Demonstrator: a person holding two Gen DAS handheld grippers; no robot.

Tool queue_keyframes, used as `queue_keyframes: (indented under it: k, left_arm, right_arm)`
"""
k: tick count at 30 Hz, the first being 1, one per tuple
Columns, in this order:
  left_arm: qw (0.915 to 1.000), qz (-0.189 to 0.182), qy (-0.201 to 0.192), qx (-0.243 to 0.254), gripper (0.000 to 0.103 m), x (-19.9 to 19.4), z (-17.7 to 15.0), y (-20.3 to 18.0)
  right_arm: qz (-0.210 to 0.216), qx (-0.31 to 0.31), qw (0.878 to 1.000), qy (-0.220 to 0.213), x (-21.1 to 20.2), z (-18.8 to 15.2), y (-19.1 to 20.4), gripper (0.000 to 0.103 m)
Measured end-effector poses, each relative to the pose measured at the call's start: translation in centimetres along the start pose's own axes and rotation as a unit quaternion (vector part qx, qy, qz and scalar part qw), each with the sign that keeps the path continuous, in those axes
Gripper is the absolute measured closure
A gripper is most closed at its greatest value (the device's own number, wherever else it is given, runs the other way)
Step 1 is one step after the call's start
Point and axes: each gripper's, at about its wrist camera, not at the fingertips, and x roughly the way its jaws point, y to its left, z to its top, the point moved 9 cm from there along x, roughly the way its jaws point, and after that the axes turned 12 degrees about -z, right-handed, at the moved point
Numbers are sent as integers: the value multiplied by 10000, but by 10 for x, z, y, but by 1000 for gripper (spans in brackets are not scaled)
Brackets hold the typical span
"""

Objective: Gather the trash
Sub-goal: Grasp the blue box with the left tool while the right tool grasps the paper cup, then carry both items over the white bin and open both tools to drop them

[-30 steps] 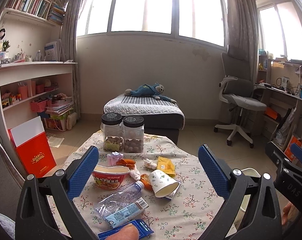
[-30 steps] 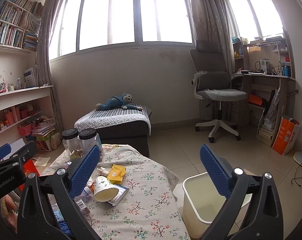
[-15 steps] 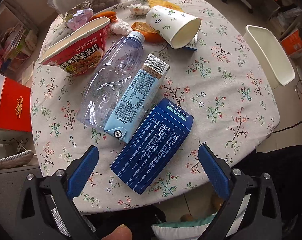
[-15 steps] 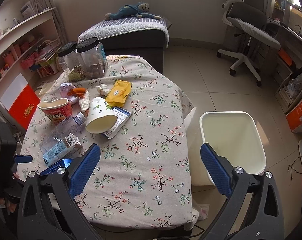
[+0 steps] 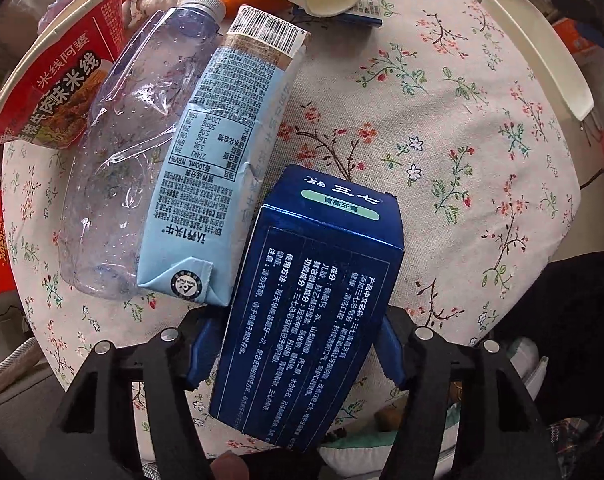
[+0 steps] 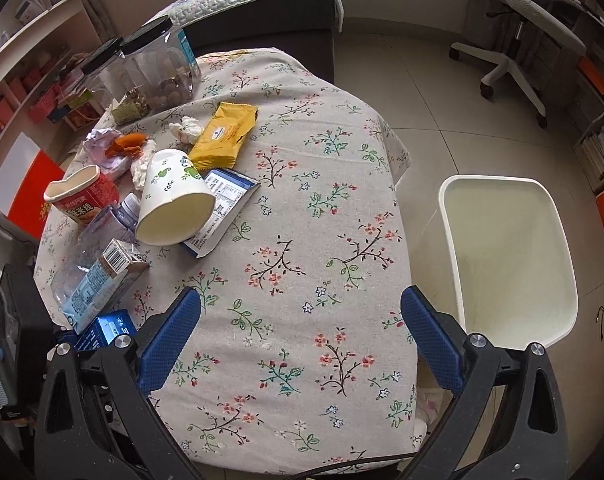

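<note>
The left hand-held gripper (image 5: 292,354), its jaws closing around a blue box (image 5: 307,304) at the tabletop (image 5: 441,128) edge, should clamp squarely on the long sides before lifting toward the white bin (image 6: 509,256).

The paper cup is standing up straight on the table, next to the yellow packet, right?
Not quite. The paper cup is lying on its side, with its open mouth facing the camera, as the right wrist view shows. The rest is right: it is on the table, next to the yellow packet.
</note>
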Motion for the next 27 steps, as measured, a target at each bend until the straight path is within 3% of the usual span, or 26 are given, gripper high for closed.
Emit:
queue_keyframes:
  k: [3, 6, 9, 12, 13, 15, 18, 25, 26, 27]
  left_arm:
    - [9981, -511, -343, 73, 42, -24, 0, -15]
    - [9885, -1152, -977, -70, 42, -69, 5, -17]
    - [9676, -1701, -1833, -338, 42, -122, 15, -3]
    - [9362, -2136, -2660, -842, 42, -167, 30, 23]
    - [9269, -2165, -2890, -1022, 42, -177, 32, 34]
    - [9168, -2099, -3135, -1309, 42, -183, 45, 49]
    - [9107, -2133, -3165, -1579, 42, -177, 56, 55]
    - [9087, -2052, -3173, -1776, 42, -165, 61, 69]
    - [9079, -2060, -3175, -1801, 42, -164, 63, 69]
    - [9080, -2054, -3167, -1816, 42, -163, 64, 70]
  right_arm:
    - [79, 35, 10000, -22, 2, 9, 5, 7]
    - [144, -102, 9997, -163, 0, 20, 18, 7]
    - [227, -349, 9986, -339, 0, 31, 39, 7]
    - [482, -499, 9970, -339, 7, 41, 68, 7]
    - [562, -530, 9965, -318, 10, 44, 78, 7]
    - [556, -635, 9960, -303, 18, 49, 96, 7]
    - [326, -868, 9954, -257, 32, 55, 118, 7]
    - [226, -1123, 9934, -98, 54, 57, 143, 8]
    - [284, -1123, 9932, -89, 55, 57, 144, 11]
    - [317, -1133, 9931, -7, 57, 55, 144, 24]
